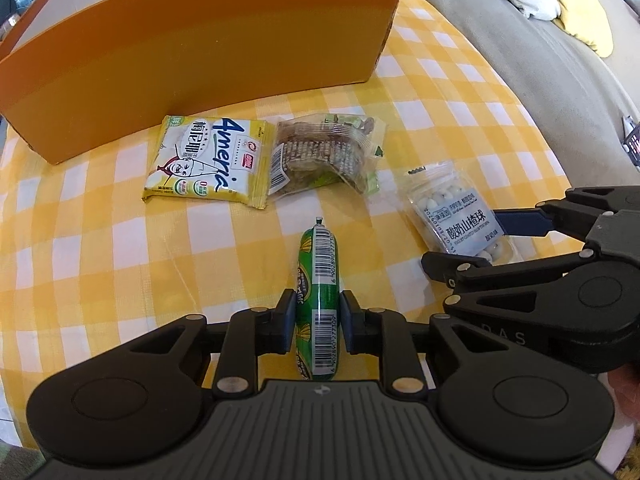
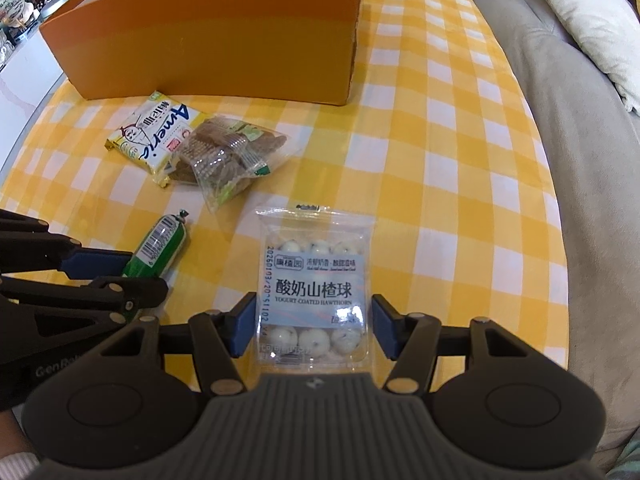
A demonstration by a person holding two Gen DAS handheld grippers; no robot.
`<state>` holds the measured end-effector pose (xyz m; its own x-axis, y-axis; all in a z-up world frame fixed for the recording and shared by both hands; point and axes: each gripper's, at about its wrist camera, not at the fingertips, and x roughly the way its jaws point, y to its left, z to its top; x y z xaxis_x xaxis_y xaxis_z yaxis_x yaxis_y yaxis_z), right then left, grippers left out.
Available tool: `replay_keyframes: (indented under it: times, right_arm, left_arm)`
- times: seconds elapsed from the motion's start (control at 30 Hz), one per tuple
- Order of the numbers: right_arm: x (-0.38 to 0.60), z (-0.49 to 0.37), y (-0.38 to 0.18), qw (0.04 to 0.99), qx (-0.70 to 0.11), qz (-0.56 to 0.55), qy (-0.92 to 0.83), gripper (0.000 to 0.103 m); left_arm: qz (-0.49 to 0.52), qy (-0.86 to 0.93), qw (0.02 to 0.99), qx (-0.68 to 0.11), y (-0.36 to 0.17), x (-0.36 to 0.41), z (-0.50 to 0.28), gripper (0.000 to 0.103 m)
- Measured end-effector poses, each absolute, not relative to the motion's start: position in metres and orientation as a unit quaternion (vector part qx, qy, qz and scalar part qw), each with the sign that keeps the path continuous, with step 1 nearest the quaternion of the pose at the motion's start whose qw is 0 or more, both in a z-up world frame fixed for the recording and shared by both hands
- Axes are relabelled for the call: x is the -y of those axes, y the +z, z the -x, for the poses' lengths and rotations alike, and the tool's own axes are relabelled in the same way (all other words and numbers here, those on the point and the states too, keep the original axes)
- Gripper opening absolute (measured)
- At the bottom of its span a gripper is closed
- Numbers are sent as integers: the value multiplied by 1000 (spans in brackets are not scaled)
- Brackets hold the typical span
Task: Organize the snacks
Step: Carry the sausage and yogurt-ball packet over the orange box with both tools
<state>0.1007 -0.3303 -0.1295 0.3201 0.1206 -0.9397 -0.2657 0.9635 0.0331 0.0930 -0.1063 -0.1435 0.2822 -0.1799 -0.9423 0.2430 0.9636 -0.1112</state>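
My left gripper (image 1: 317, 322) is shut on a green corn sausage (image 1: 318, 276) that lies lengthwise between its fingers on the checked cloth; the sausage also shows in the right wrist view (image 2: 162, 250). My right gripper (image 2: 314, 326) stands around a clear pack of yogurt-coated hawthorn balls (image 2: 314, 286). Its pads sit at the pack's two edges with small gaps, so it is open. The pack also shows in the left wrist view (image 1: 460, 216). A yellow Ameria snack pack (image 1: 206, 160) and a clear bag of brown snacks (image 1: 324, 152) lie in front of the orange box (image 1: 208, 56).
The orange box (image 2: 224, 36) stands open-topped at the back of the table. The yellow and white checked cloth (image 2: 440, 160) covers the table. A grey sofa (image 2: 580, 160) with cushions runs along the right edge.
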Motion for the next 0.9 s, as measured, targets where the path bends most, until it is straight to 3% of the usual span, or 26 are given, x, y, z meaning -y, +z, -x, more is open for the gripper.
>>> replay_keyframes:
  times: [0.33,0.9]
  right_arm:
    - [328,-94,-119,815,-564,68,117,56]
    - [307,-59,-71,837,-527,62,131,56]
  left_arm:
    - [-1,-128,806,-578,-136,92,-88,24]
    - [50,-118,841,-526,-79,54,-75,24]
